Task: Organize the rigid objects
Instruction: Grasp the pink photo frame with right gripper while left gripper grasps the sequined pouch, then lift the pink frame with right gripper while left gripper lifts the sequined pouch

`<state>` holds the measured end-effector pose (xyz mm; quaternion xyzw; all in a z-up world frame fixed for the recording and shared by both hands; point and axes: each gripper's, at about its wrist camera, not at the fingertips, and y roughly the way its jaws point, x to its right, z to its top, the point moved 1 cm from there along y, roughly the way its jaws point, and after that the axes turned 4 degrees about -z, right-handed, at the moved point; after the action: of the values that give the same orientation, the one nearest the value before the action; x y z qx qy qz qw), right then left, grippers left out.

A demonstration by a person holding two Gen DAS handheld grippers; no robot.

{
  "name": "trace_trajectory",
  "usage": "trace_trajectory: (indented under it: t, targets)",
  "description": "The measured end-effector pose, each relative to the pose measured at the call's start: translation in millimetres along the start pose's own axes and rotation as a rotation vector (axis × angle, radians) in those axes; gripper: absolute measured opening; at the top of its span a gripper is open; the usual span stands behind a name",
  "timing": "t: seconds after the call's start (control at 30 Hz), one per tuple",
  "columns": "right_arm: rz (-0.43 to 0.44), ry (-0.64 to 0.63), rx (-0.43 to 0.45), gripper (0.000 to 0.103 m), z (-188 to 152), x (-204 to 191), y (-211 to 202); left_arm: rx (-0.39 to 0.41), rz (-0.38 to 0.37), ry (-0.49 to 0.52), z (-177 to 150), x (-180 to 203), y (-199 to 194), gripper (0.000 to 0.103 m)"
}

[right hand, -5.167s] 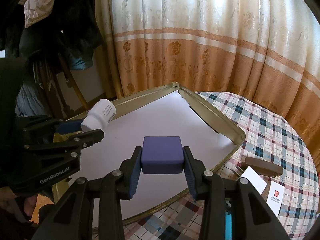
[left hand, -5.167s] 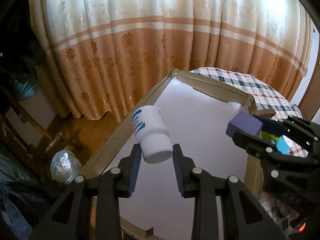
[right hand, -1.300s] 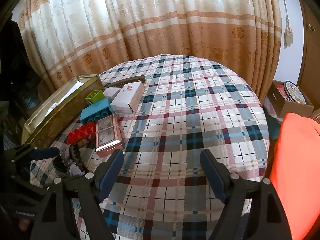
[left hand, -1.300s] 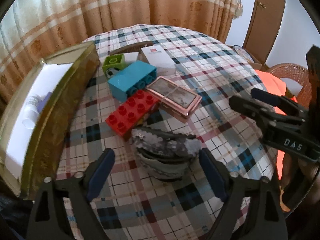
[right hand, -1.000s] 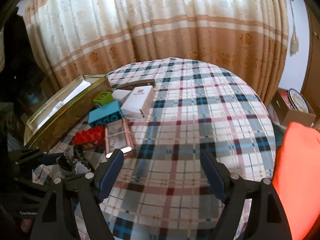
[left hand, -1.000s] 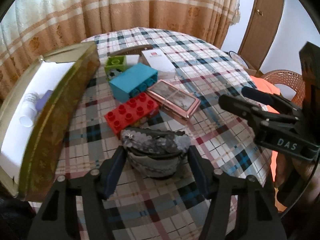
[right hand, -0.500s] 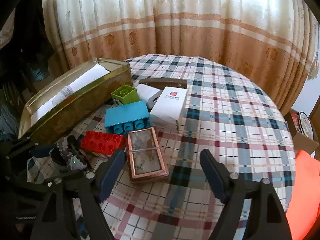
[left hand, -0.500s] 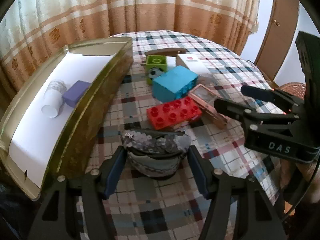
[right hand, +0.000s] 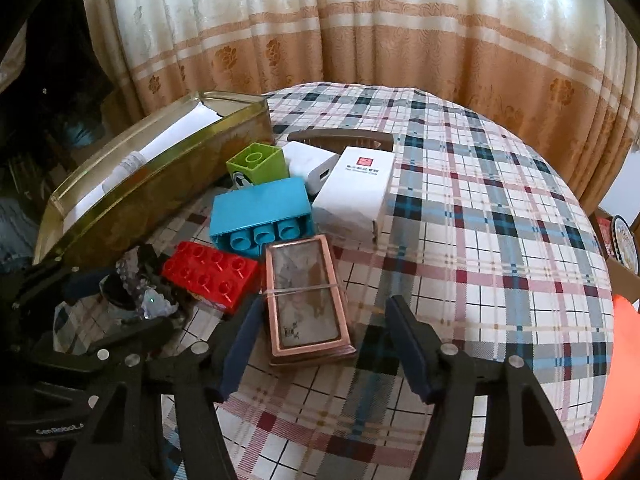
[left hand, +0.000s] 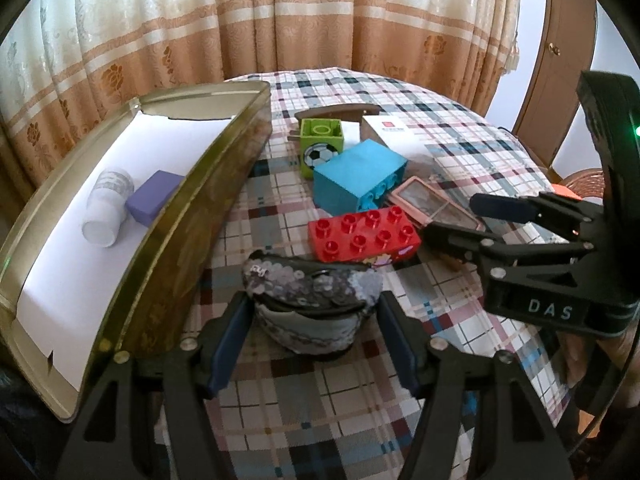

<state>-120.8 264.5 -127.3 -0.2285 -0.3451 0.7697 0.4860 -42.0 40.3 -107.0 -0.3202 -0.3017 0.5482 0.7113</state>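
Observation:
A grey sequin pouch [left hand: 312, 300] sits between the pads of my left gripper [left hand: 313, 300]. Both pads touch its ends while the jaws are opening. My right gripper [right hand: 323, 305] hangs low over a pink-framed flat case [right hand: 306, 300] and its jaws are closing. The left pad is near the case's edge and the right pad stands clear of it. A red brick [left hand: 364, 234], a blue block [left hand: 358, 180] and a green football block [left hand: 322, 146] lie behind the pouch. A white bottle [left hand: 106, 208] and a purple block [left hand: 154, 198] lie in the gold tin [left hand: 224, 148].
A white box [right hand: 356, 192], a white charger [right hand: 310, 164] and a brown comb [right hand: 340, 136] lie at the back of the pile. The checked tablecloth [right hand: 480, 240] stretches to the right. An orange object [right hand: 616, 380] is at the right edge. Curtains hang behind.
The bottle and purple block, held earlier, now lie in the tin. My left gripper closed on the pouch. My right gripper swung left over the pink case and its jaws narrowed.

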Motion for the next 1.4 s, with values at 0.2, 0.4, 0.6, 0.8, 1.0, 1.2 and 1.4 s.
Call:
trace_trajectory:
  t: [0.2, 0.4, 0.6, 0.8, 1.0, 1.2, 1.4]
  targets:
    - [-0.039, -0.068, -0.039, 0.066, -1.3, -12.6, 5.8, -0.02, -0.002, 0.001, -0.4, -2.1, 5.8, 0.068]
    - [0.004, -0.025, -0.019, 0.048, -2.2, -4.6, 1.8, -0.005, -0.007, 0.022, -1.9, 0.1, 6.0, 0.064]
    - [0.016, -0.013, -0.008, 0.047, -5.0, -3.7, 0.2, 0.01, -0.008, 0.034, -3.3, 2.4, 4.4, 0.052]
    - [0.016, -0.013, 0.018, 0.047, -5.3, -3.5, -2.9, 0.017, -0.017, 0.048, -3.3, 4.0, 3.9, 0.052]
    - [0.001, -0.021, 0.078, 0.047, -7.0, -3.4, -12.1, 0.03, -0.039, 0.041, -4.0, 2.5, 2.3, 0.051]
    - [-0.003, -0.022, 0.106, 0.047, -7.9, -3.5, -16.6, 0.051, -0.044, 0.041, -3.8, 2.3, -0.8, 0.051]
    - [-0.004, -0.023, 0.132, 0.047, -8.7, -3.4, -20.9, 0.059, -0.047, 0.042, -3.1, 2.6, -1.9, 0.051]
